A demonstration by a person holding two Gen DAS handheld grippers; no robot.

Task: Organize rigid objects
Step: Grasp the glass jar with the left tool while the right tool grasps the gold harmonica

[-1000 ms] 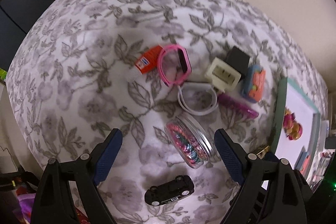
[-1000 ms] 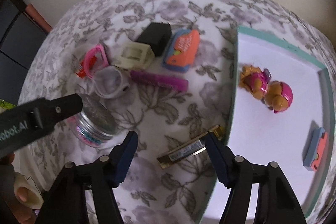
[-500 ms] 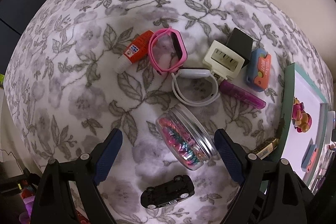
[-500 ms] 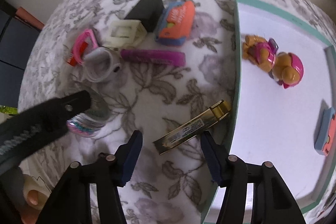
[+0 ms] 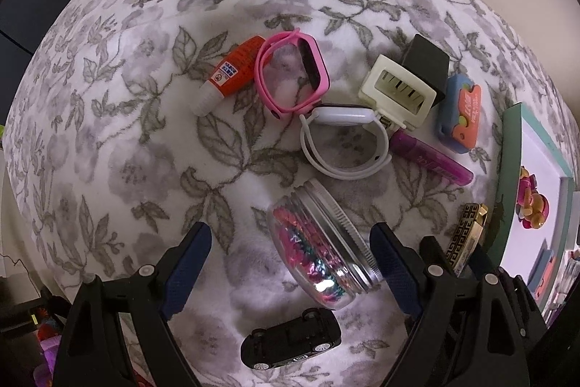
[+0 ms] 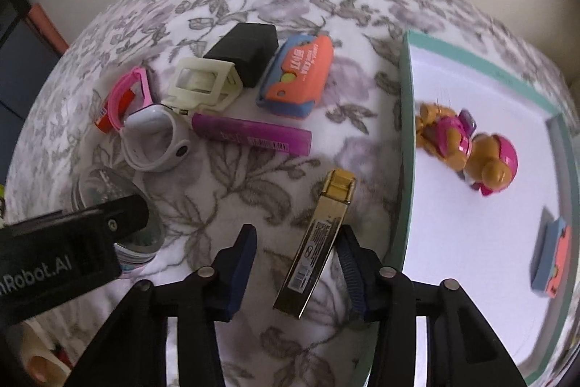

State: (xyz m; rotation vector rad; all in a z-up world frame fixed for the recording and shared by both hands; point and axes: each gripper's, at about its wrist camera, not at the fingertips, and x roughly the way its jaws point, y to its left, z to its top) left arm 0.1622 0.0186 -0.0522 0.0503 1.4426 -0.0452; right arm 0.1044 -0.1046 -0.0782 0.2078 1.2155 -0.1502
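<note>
- The gold bar (image 6: 314, 245) lies on the floral cloth (image 6: 232, 176), just left of the tray (image 6: 405, 147); its long axis runs from about 7 o'clock up to 1 o'clock in the right wrist view, gold cap end farthest from the camera.
- The right gripper (image 6: 295, 272) has its jaws released and straddling the bar's near half; the right finger looks to be touching or nearly touching the bar's edge, the left finger stands clear of it. Nothing is clamped yet.
- I judge the bar the next pick: its long axis runs almost along the fingers, so closing would pinch it across its narrow width.
- The right hand is plainly the nearer one for this.
- The left gripper (image 5: 290, 263) hangs with jaws released around the jar (image 5: 322, 252), which lies on its side, not gripped.
- A toy car (image 5: 291, 343) sits at 6 o'clock below the jar.
- In the tray: a toy figure (image 6: 467, 151) and an eraser (image 6: 551, 256) at 4 o'clock.
</note>
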